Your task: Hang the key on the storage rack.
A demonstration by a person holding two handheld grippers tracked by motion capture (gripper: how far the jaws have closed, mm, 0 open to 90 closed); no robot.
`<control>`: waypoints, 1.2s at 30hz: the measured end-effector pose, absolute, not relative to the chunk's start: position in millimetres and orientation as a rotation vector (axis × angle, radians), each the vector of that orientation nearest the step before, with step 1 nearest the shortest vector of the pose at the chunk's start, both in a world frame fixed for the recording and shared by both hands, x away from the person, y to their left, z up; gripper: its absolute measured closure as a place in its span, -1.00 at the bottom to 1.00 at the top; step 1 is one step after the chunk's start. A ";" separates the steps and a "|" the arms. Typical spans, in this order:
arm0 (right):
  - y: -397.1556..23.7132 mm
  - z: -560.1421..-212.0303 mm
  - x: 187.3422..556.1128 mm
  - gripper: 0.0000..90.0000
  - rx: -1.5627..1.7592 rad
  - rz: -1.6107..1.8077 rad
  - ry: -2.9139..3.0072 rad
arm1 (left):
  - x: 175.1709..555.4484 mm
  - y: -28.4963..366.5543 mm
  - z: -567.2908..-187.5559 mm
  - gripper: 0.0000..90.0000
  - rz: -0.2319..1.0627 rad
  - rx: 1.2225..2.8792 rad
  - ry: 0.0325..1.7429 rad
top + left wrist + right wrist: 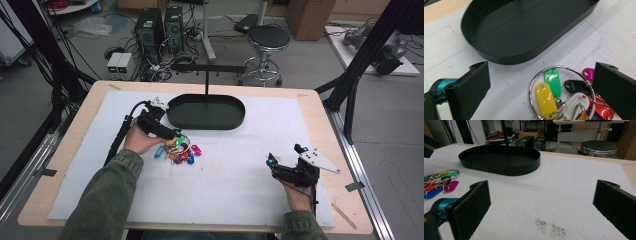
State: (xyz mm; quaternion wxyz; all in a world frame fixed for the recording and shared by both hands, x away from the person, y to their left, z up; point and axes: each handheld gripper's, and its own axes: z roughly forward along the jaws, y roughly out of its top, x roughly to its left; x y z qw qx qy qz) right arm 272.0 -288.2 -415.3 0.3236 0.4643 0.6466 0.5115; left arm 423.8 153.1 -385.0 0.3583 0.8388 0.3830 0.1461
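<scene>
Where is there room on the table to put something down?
The white mat is bare between the key tags and the right gripper, and right of the black tray, whose floor is also free. It is crowded at the left gripper, over the tags.

Wooden table [60, 165], white mat [235, 180], black tray [206, 118], key tags [179, 150]

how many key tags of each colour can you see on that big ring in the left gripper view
Counting only tags on the key ring that show in the left gripper view; more may be hidden past the edge or behind the jaw.
green tag: 1
yellow tag: 1
black tag: 1
pink tag: 1
clear tag: 1
red tag: 1
Total: 6
</scene>
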 end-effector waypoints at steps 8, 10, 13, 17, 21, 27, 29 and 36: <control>-289.0 -415.2 271.1 -0.99 1.222 1.344 1.698 | 428.2 147.1 -396.9 -0.87 0.371 2.220 1.005; -289.2 -415.3 271.4 -0.99 1.216 1.342 1.699 | 429.6 146.5 -400.0 -0.87 0.370 2.238 1.014; -288.5 -415.6 271.3 -0.99 1.214 1.340 1.705 | 431.5 146.7 -404.9 -0.87 0.365 2.267 1.036; -288.3 -415.9 271.1 -0.99 1.216 1.341 1.706 | 430.6 144.5 -408.7 -0.87 0.350 2.306 1.033; -288.6 -415.6 270.3 -0.99 1.209 1.351 1.705 | 430.8 143.1 -411.7 -0.81 0.342 2.336 1.036; -289.0 -415.7 270.1 -0.99 1.207 1.355 1.705 | 430.7 142.1 -414.9 -0.65 0.337 2.371 1.047; -289.1 -416.3 270.5 -0.99 1.211 1.353 1.708 | 429.8 142.1 -413.9 -0.48 0.357 2.381 1.055; -288.8 -416.4 270.3 -0.99 1.220 1.348 1.707 | 429.3 145.3 -411.9 -0.06 0.309 2.387 1.028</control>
